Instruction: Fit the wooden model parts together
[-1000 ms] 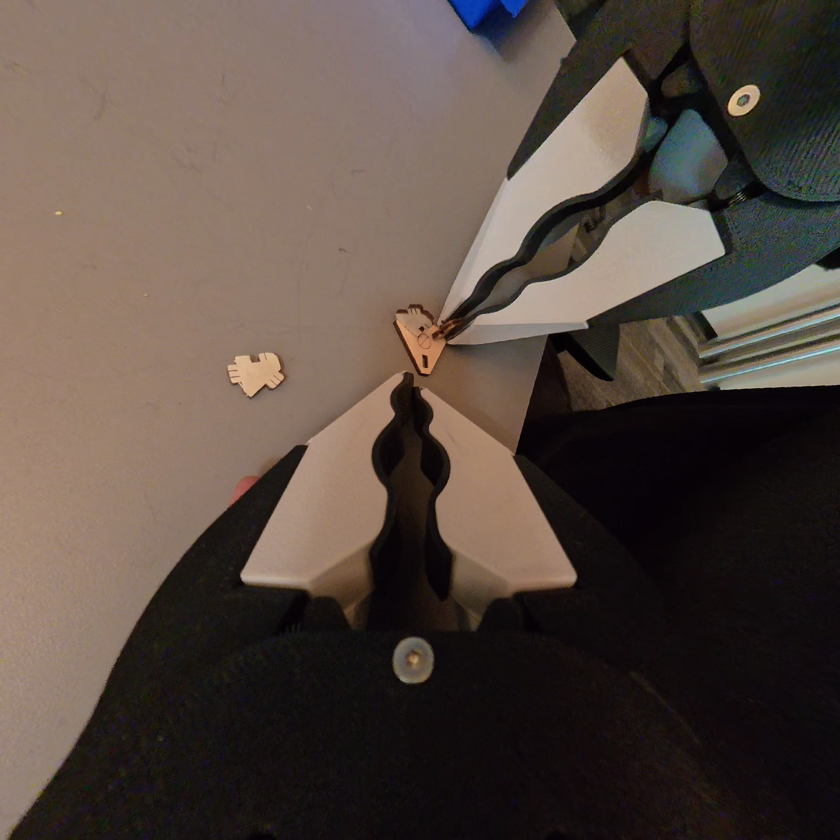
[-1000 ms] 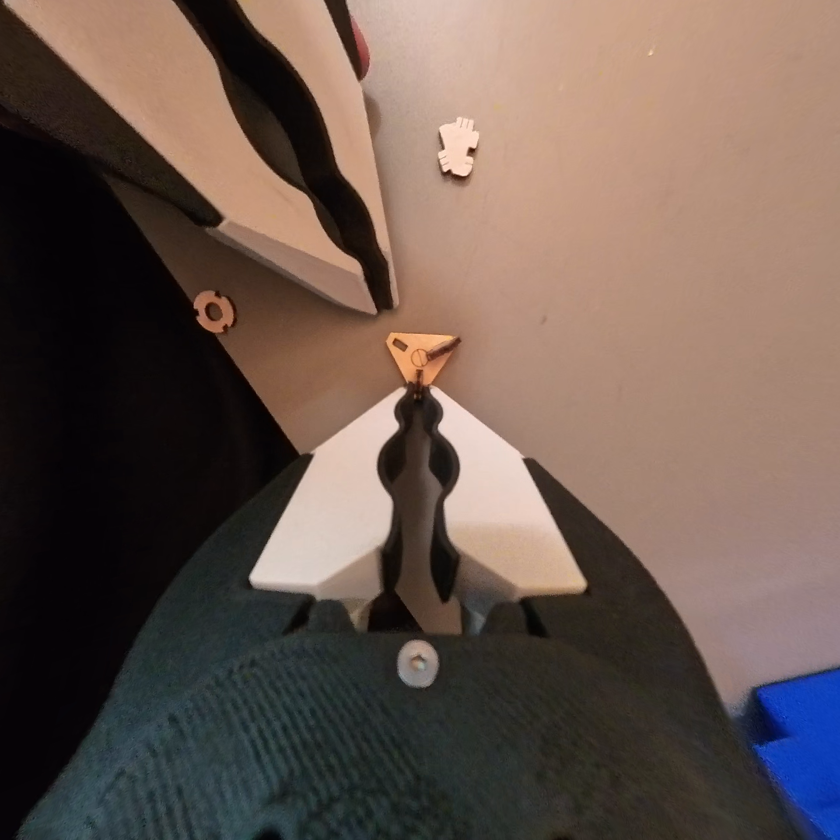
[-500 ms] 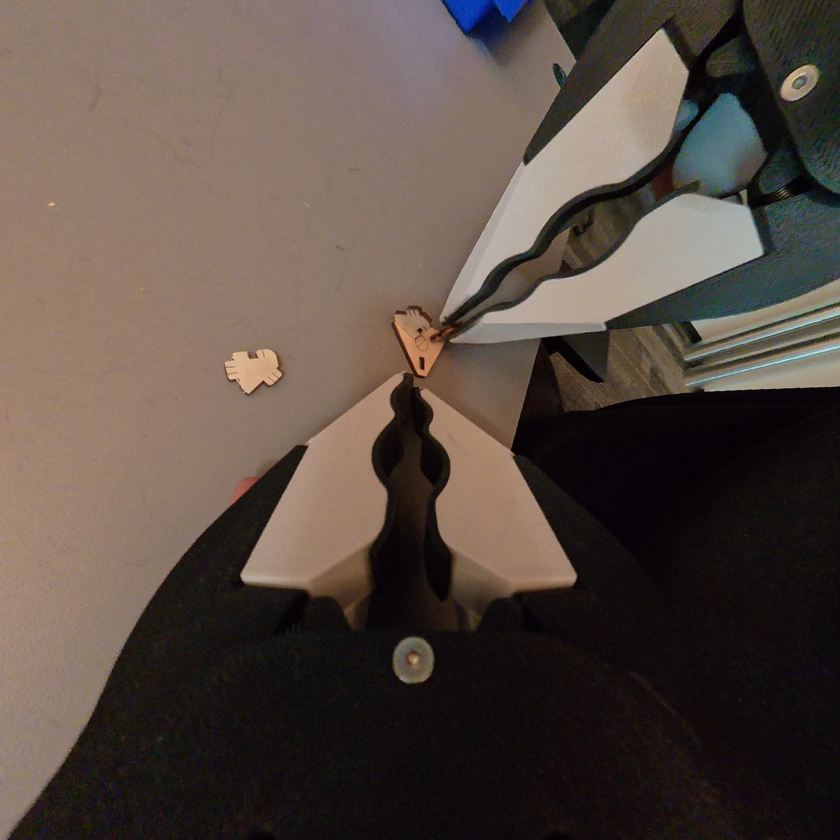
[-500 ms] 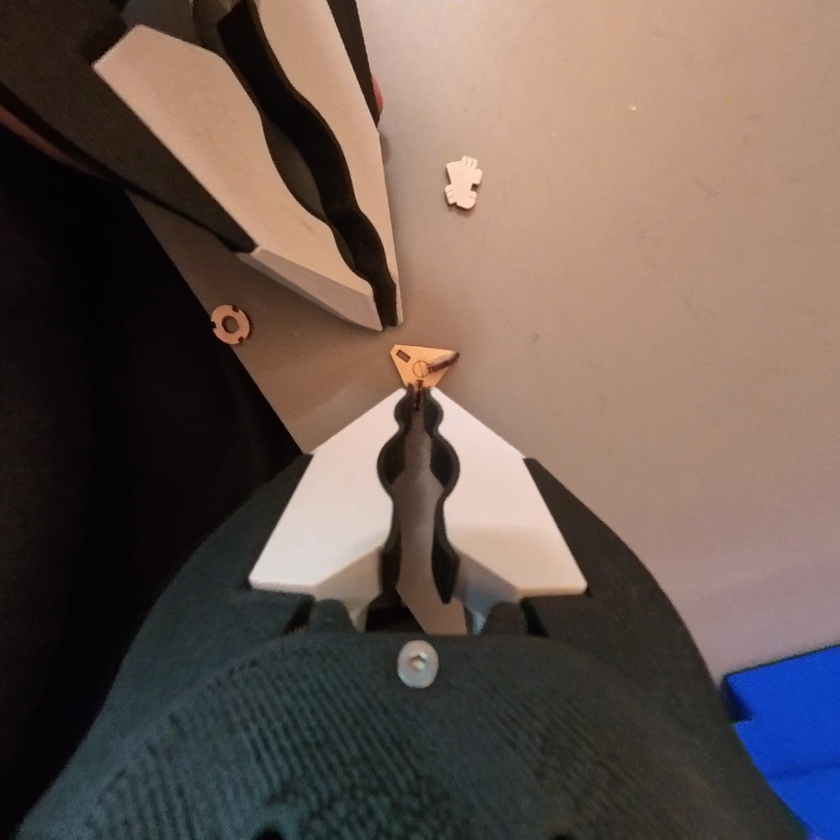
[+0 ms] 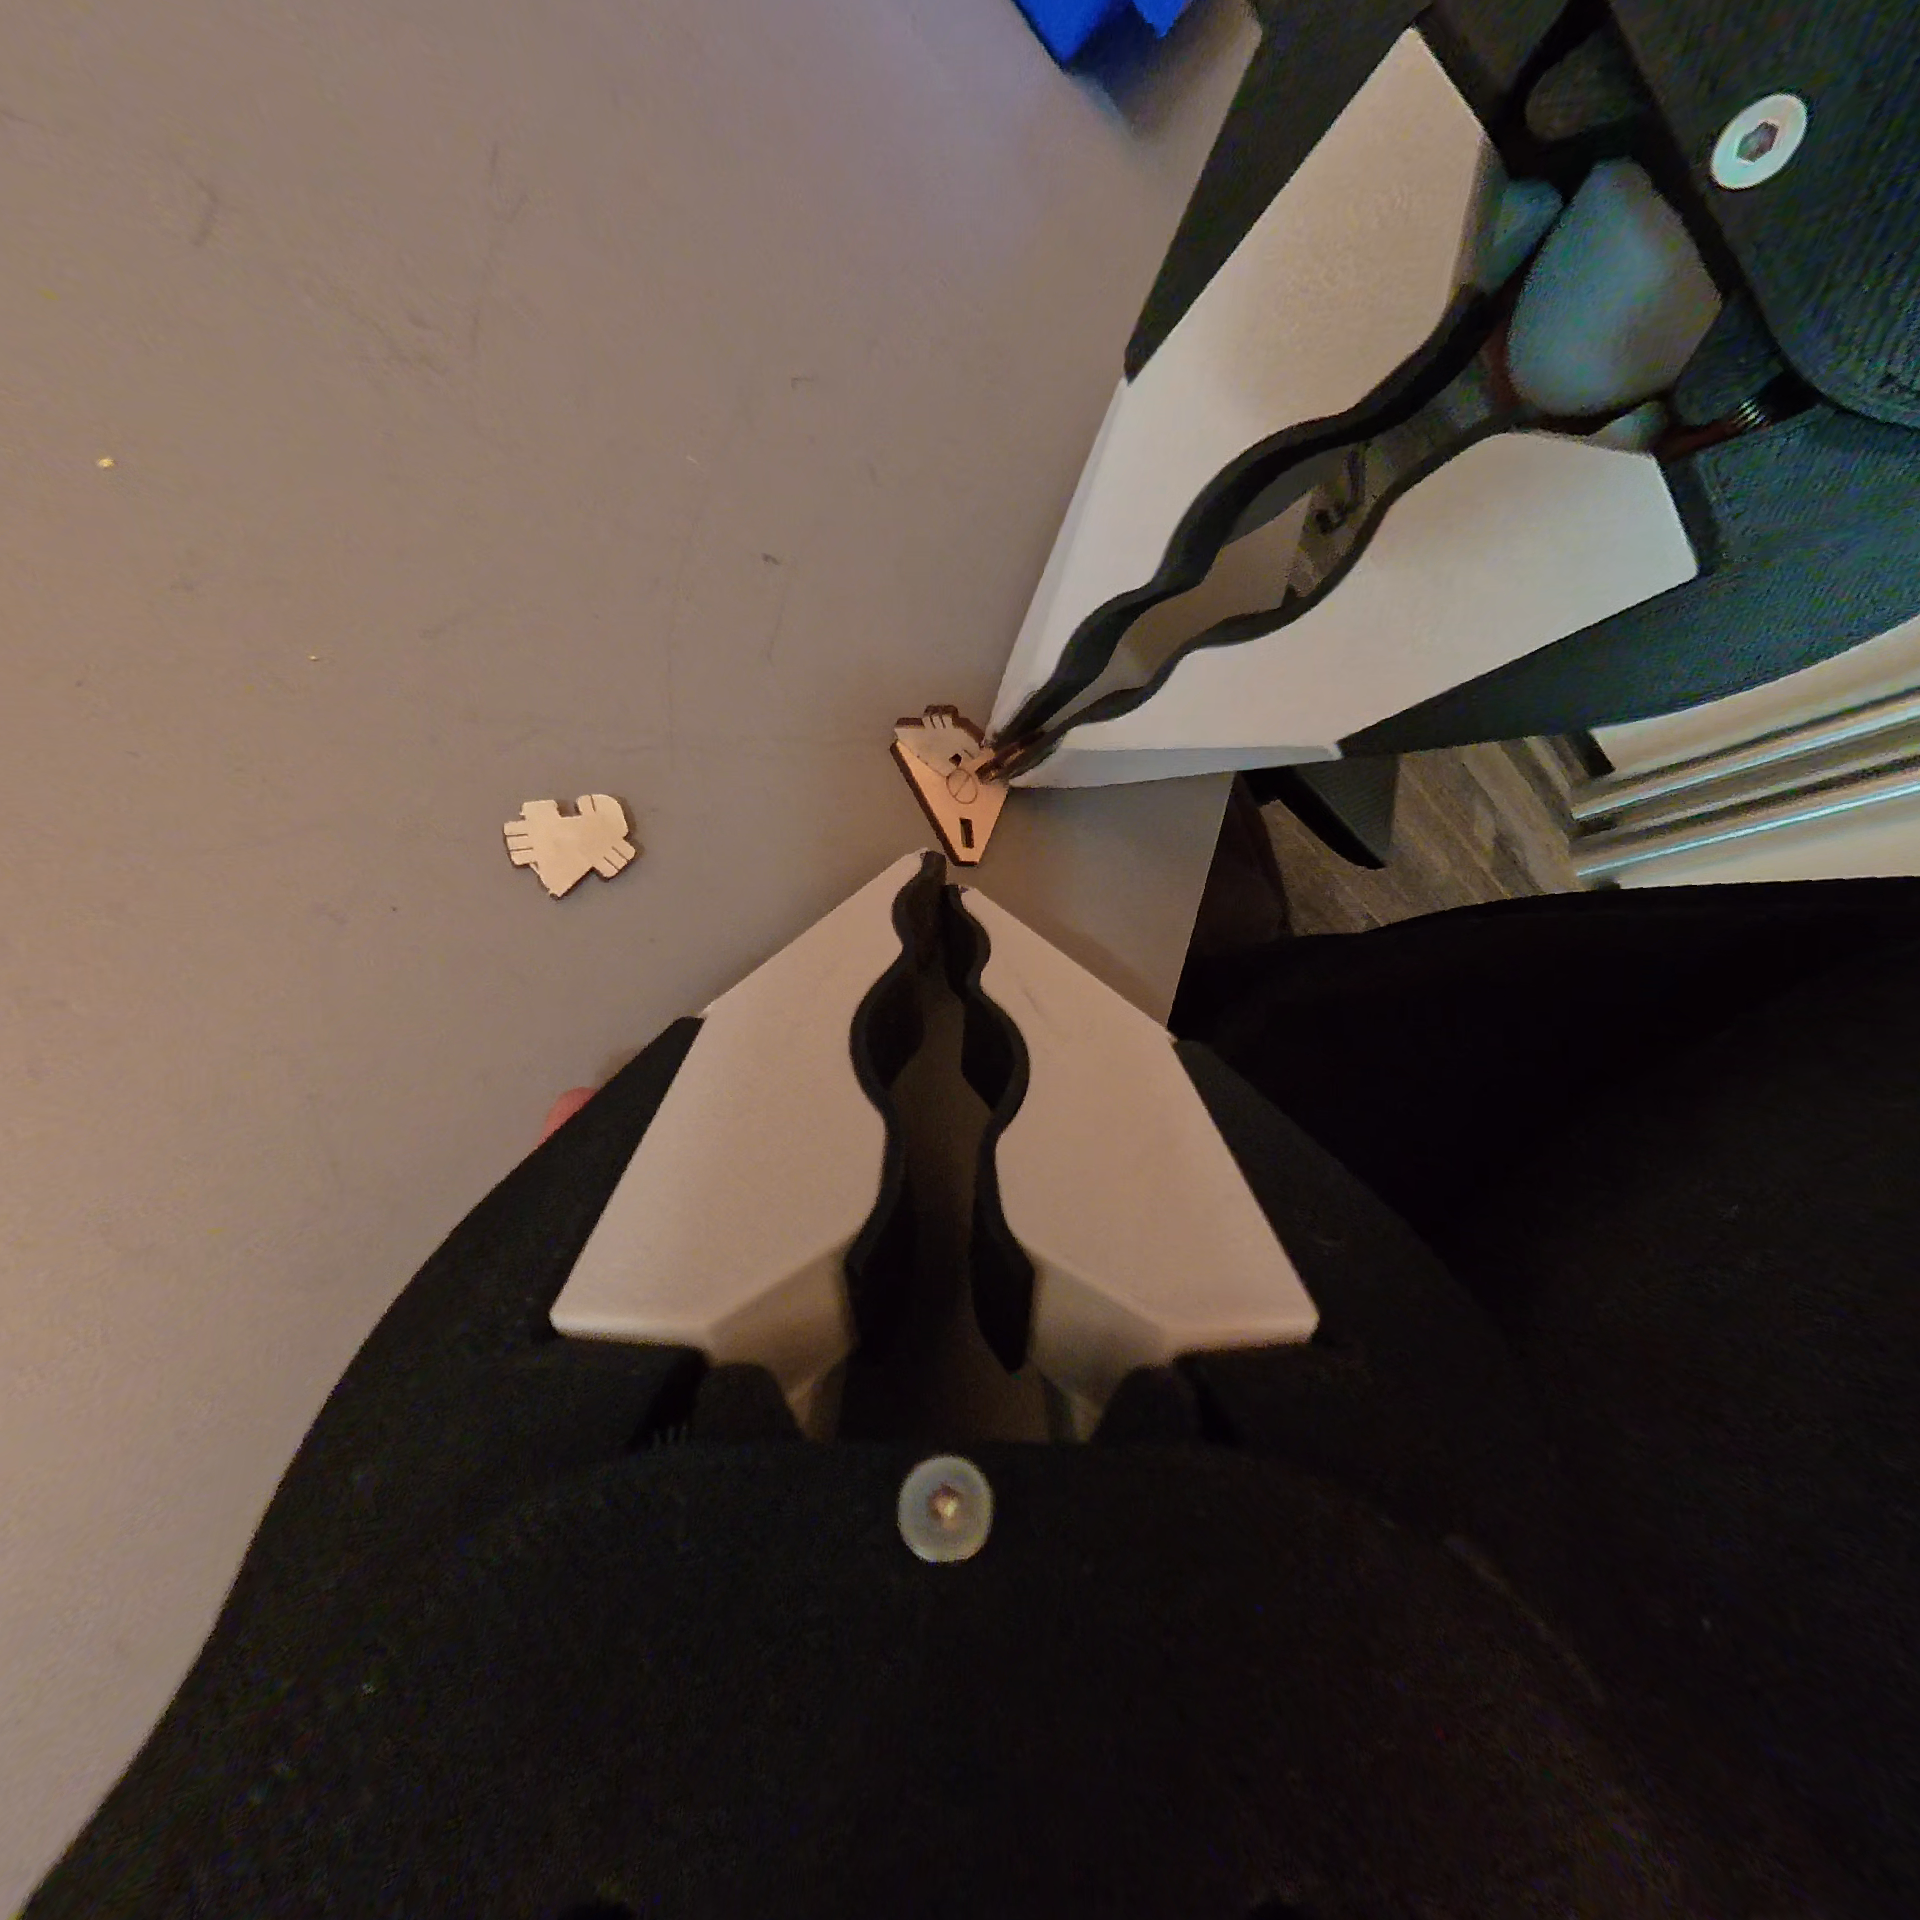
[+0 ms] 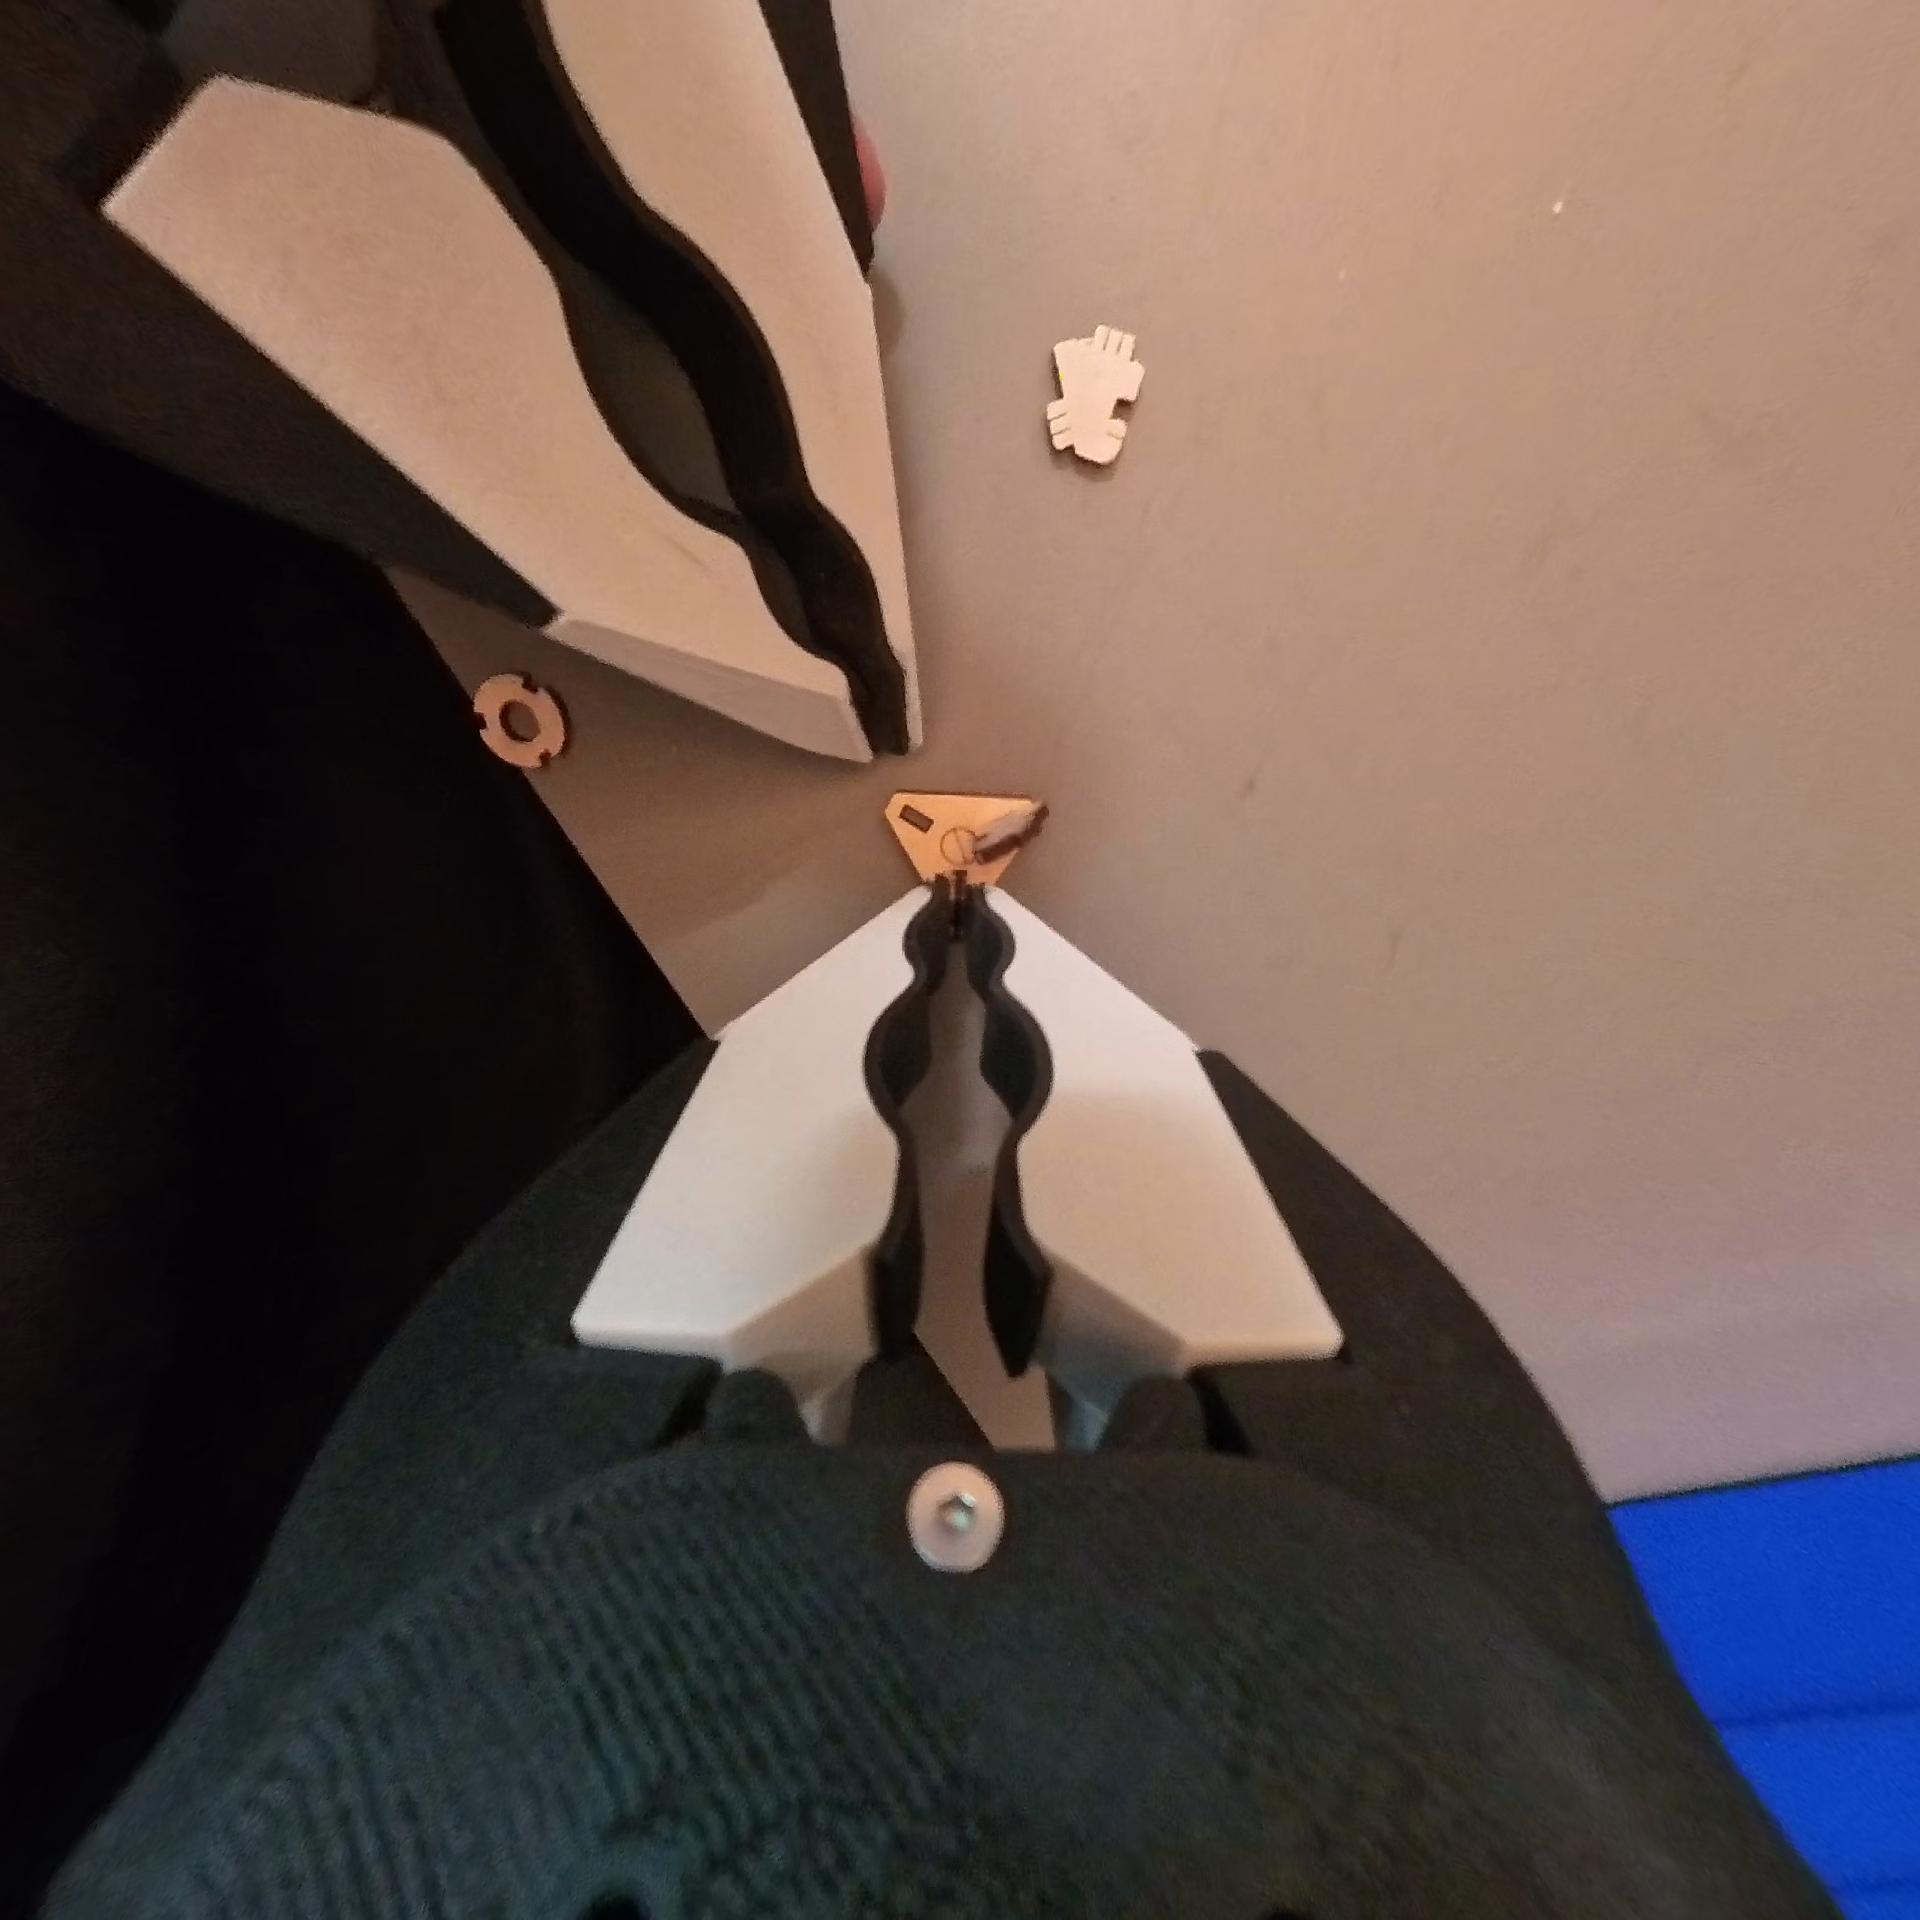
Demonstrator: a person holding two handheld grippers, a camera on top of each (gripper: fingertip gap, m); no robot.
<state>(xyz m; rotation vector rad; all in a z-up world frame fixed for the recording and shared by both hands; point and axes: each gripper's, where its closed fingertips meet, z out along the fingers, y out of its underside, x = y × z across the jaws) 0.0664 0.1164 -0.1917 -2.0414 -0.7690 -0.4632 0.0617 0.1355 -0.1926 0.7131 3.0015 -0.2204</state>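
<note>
The triangular piece is thin laser-cut plywood, tan with dark scorched edges, rounded corners, a small rectangular slot and an engraved circle. A flat toothed piece stands slotted into it. It sits near the table edge. The right gripper is clenched on a thin dark-edged tab at the triangle's near corner. The left gripper is closed on nothing, tips just beside the triangle. A loose toothed cutout lies flat farther left; a notched ring lies near the edge. The table is smooth matte grey, lightly scuffed. Gripper fingers are white with wavy black pads.
</note>
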